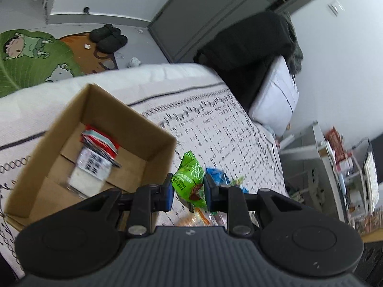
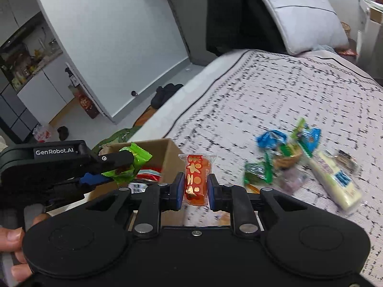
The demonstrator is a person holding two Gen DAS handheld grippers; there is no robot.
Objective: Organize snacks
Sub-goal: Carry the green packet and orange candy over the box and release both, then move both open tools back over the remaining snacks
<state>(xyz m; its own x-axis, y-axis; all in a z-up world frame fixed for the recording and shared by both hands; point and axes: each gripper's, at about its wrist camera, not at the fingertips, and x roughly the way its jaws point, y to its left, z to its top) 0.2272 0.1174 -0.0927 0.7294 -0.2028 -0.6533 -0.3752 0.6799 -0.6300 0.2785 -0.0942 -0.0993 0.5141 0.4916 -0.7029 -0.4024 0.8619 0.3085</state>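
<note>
My left gripper (image 1: 188, 192) is shut on a green snack packet (image 1: 190, 179) and holds it above the bed, just right of an open cardboard box (image 1: 134, 117). The box holds a white packet (image 1: 92, 169) and a red packet (image 1: 103, 141). My right gripper (image 2: 195, 191) is shut on an orange-red snack packet (image 2: 196, 179), held in the air near the box's corner (image 2: 167, 148). The left gripper (image 2: 115, 169) with its green packet (image 2: 129, 165) shows in the right wrist view over the box. Several loose snacks (image 2: 287, 153) lie on the patterned bedspread (image 2: 287, 91).
A long cream packet (image 2: 335, 181) lies at the right of the pile. A white pillow (image 1: 277, 95) and dark clothes (image 1: 251, 43) are at the bed's head. A green cartoon rug (image 1: 36, 57) and black slippers (image 1: 107, 38) are on the floor beyond the bed.
</note>
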